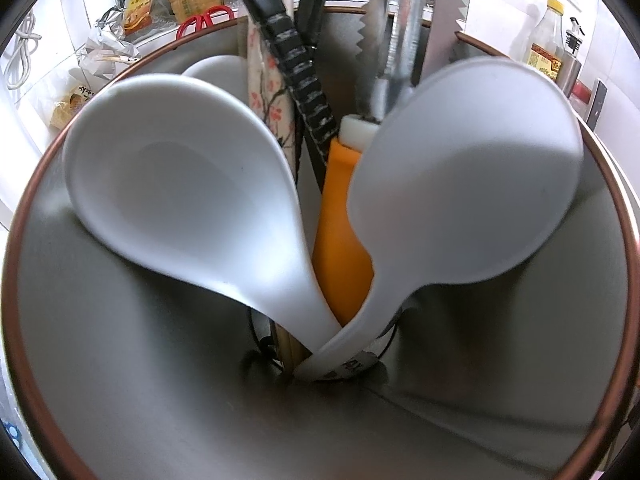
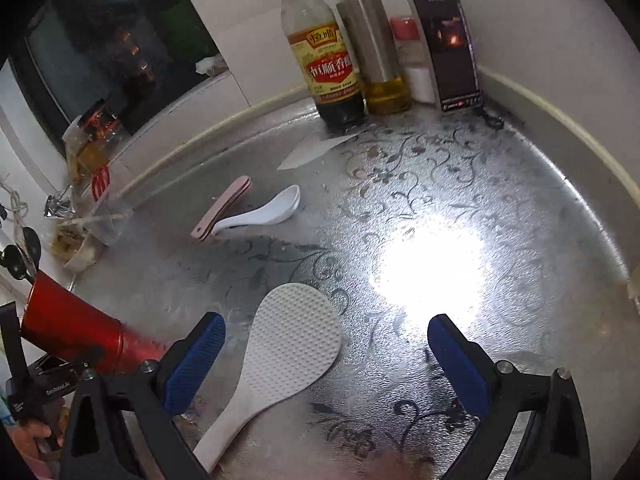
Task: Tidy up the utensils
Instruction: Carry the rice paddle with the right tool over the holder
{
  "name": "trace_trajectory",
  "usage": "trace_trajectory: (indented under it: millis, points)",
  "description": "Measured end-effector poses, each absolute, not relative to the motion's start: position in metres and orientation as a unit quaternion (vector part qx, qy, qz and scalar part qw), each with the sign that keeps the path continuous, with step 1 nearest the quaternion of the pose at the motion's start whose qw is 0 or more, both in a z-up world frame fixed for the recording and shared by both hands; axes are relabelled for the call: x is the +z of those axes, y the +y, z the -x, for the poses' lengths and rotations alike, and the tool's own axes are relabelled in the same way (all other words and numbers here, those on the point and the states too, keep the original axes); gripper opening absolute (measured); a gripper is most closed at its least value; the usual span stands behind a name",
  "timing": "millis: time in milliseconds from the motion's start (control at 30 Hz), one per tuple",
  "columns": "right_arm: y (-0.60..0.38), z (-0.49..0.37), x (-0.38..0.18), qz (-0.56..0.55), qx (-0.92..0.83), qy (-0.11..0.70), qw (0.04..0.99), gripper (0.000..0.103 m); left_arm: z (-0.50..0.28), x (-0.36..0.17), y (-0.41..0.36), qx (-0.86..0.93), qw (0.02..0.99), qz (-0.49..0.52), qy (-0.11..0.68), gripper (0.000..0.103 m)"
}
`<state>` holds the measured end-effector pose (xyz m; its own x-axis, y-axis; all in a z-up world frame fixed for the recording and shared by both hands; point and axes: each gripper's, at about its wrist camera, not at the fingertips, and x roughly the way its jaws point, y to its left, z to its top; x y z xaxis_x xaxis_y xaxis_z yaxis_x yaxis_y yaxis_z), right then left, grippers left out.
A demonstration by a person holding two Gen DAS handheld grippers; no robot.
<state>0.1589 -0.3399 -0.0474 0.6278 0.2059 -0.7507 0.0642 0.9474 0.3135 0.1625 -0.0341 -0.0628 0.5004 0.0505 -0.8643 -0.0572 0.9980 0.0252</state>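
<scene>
Right gripper (image 2: 326,354) wide apart over rice paddle (image 2: 280,356); left gripper's state can't tell.
Lower, pinch the handle, drop into holder (image 1: 120,400).

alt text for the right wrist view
Open right gripper hovers over a white rice paddle lying on a shiny patterned counter. Farther back lie a white spoon and pink sticks; bottles line the wall.

The patterned countertop (image 2: 440,168) carries a rice paddle (image 2: 292,340), soup spoon (image 2: 268,210) and bottles (image 2: 324,52).
</scene>
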Motion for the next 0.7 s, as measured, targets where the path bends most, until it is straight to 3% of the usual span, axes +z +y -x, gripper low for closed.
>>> trace_trajectory:
  millis: [200,367,467,633,700]
  points:
    - [-0.344,-0.168,-0.061,-0.198,0.064,0.442,0.872,0.089,-0.157,-0.062,-0.047,0.037,0.865,0.001,0.501,0.09]
    - [-0.342,-0.175,-0.063,-0.198,0.08,0.445,0.87,0.072,-0.151,-0.063,-0.057,0.041,0.864,-0.001,0.502,0.09]
    - [-0.342,-0.179,-0.064,-0.206,0.092,0.444,0.867,0.059,-0.147,-0.062,-0.062,0.041,0.864,0.0,0.503,0.09]
    - [-0.354,-0.178,-0.071,-0.236,0.095,0.447,0.858,0.02,-0.146,-0.062,-0.063,0.041,0.864,-0.001,0.502,0.09]
    - [-0.361,-0.177,-0.076,-0.257,0.095,0.448,0.851,0.015,-0.146,-0.062,-0.063,0.041,0.864,-0.001,0.502,0.09]
